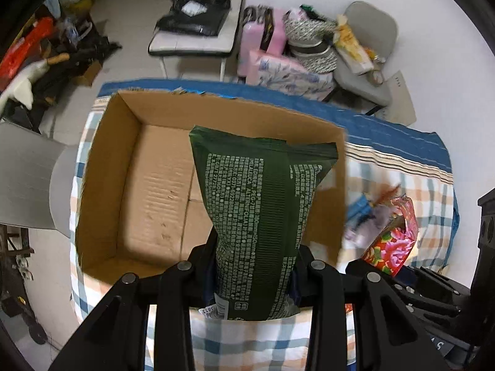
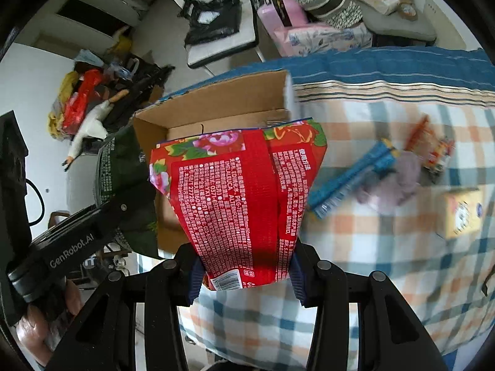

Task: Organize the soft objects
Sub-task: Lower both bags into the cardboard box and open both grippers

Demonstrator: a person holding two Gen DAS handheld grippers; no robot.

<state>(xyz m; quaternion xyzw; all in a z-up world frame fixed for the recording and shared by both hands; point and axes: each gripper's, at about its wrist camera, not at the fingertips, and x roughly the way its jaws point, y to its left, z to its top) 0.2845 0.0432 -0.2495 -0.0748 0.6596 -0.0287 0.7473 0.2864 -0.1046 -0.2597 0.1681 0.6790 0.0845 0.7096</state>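
In the left wrist view, the left gripper [image 1: 252, 281] sits at the bottom centre of the frame, its 2 fingers closed narrowly against the sides of a green soft pack [image 1: 260, 222]. The pack stands lengthwise along the fingers, its printed back facing the camera and its top end reaching the centre of the frame. Behind it, the open cardboard box [image 1: 123, 160] fills the centre left, resting on the checked cloth [image 1: 247, 340]. At the lower right, the red floral pack [image 1: 393, 238] shows beside the box, next to blurred small items.

In the right wrist view, the right gripper [image 2: 247, 270] is at the bottom centre, its 2 blue-padded fingers [image 2: 298, 278] pressed on the lower end of the red floral pack [image 2: 241, 198], which rises to the centre of the frame. The cardboard box [image 2: 216, 99] lies behind it in the upper centre. At the left, the left gripper [image 2: 122, 216] holds the green soft pack [image 2: 123, 167] beside the box wall. On the checked cloth [image 2: 371, 247], right of centre, lie a blue packet [image 2: 349, 176], a blurred purple item [image 2: 396, 182] and a yellow carton [image 2: 462, 213].
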